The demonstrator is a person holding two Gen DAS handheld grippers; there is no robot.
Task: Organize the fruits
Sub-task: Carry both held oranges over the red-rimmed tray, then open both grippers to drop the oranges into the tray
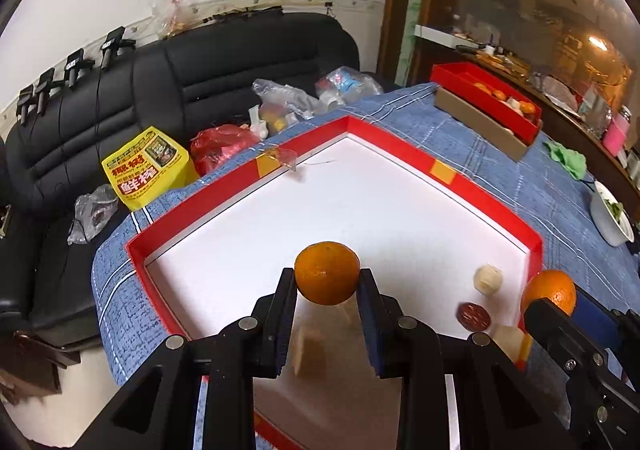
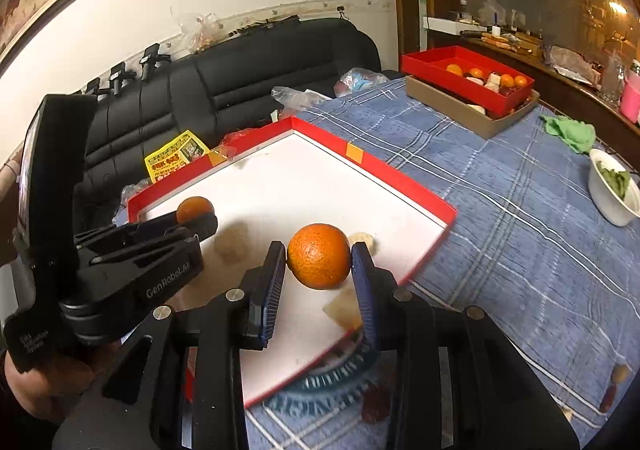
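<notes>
- Both-handed: the black left gripper [image 1: 328, 282] is clamped on a round orange mandarin [image 1: 327, 273] above the white-floored, red-rimmed shallow tray [image 1: 404, 153].
- The black right gripper [image 2: 319, 256] is clamped on a second orange mandarin [image 2: 319, 256] over the same tray's right edge.
- The tray lies on the blue checked cloth [image 2: 500, 209] covering the counter.

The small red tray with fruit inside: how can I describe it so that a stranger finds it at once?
Start at the blue checked tablecloth and go to its far end, by the dark cabinet. There the small red tray sits on a brown cardboard box, holding oranges and pale pieces. The big red tray nearby has a white floor and lies on the cloth.
</notes>
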